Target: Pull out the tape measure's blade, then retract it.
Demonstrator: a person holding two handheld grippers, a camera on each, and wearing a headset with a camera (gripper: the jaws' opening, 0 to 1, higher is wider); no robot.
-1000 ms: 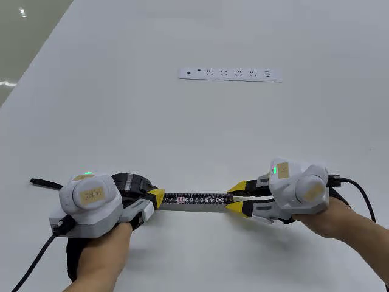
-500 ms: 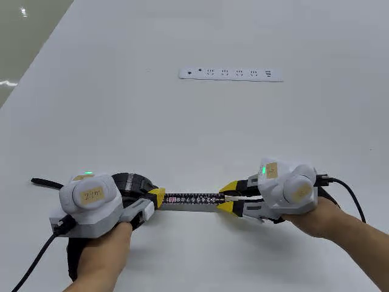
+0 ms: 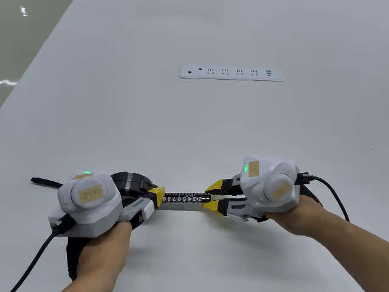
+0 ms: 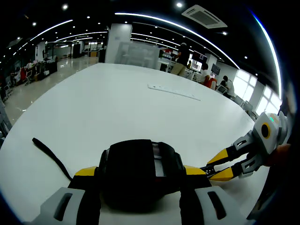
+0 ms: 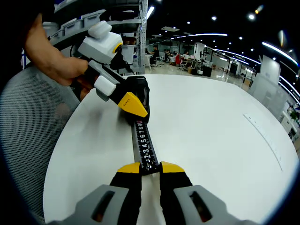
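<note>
Finds the black tape measure at the near left of the white desk, its case clamped from both sides by the yellow-tipped fingers of the left gripper. Sees its blade drawn out to the right, flat on the desk with the numbers up, the free end pinched between the narrow-set fingers of the right gripper. Counts less blade showing than a second ago: right gripper now nearer the case, come in from the right, with left gripper and case sitting where they were. Notes a black wrist strap trailing left from the case across the desk. Farther back, well apart from both grippers, picks out a white power strip lying flat, unmoved.
</note>
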